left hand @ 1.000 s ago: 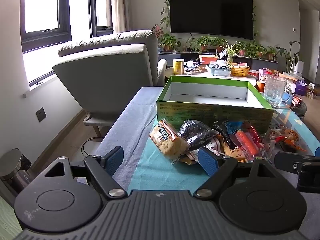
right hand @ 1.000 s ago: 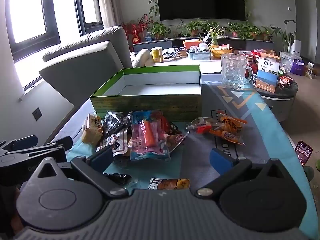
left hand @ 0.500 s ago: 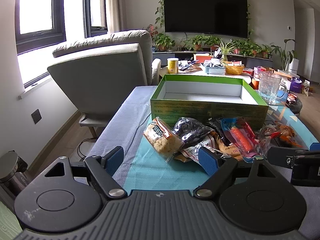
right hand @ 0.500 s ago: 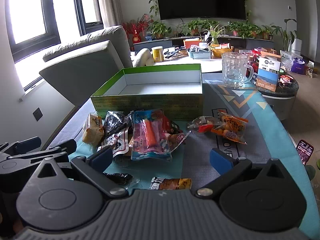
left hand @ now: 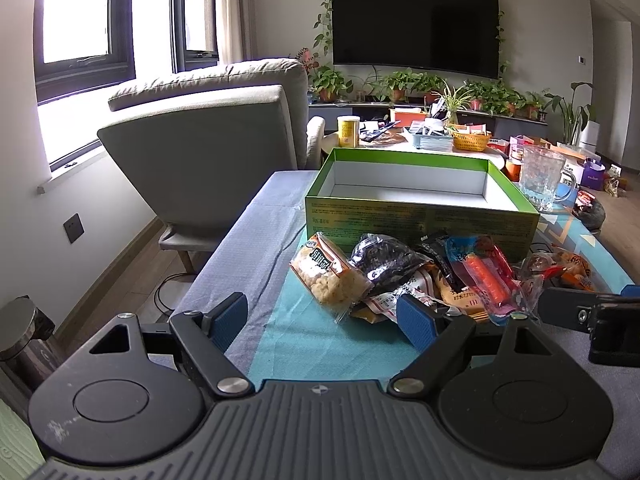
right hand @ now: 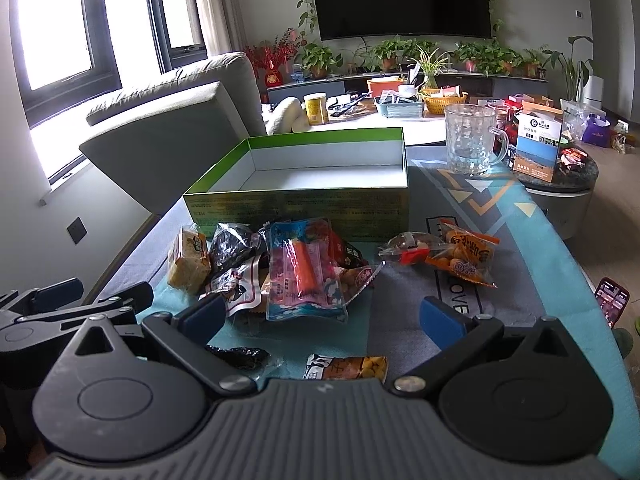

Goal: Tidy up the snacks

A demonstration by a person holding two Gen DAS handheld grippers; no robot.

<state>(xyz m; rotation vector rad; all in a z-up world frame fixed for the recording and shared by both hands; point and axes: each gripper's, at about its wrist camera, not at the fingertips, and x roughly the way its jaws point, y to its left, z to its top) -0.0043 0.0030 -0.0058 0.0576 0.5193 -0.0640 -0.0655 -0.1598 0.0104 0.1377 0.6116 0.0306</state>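
An open green box (left hand: 420, 216) (right hand: 304, 208) with a bare white inside stands on the table. In front of it lies a pile of snack packets: a cracker pack (left hand: 328, 276) (right hand: 188, 264), a dark packet (left hand: 384, 258) (right hand: 232, 246), a blue and pink sausage packet (left hand: 484, 272) (right hand: 304, 272). An orange packet (right hand: 464, 256) lies to the right. Two small packets (right hand: 348, 366) (right hand: 240, 356) lie close under my right gripper. My left gripper (left hand: 320, 320) is open and empty, near the pile. My right gripper (right hand: 320, 316) is open and empty.
A glass mug (right hand: 472, 140) (left hand: 540, 176) stands right of the box. A grey armchair (left hand: 208, 148) is at the table's far left. A phone (right hand: 610, 306) lies off the right edge. A cluttered table and plants lie beyond the box.
Both views shifted only slightly; the left gripper drew a little back and rightward from the pile. Nothing was grasped or moved.
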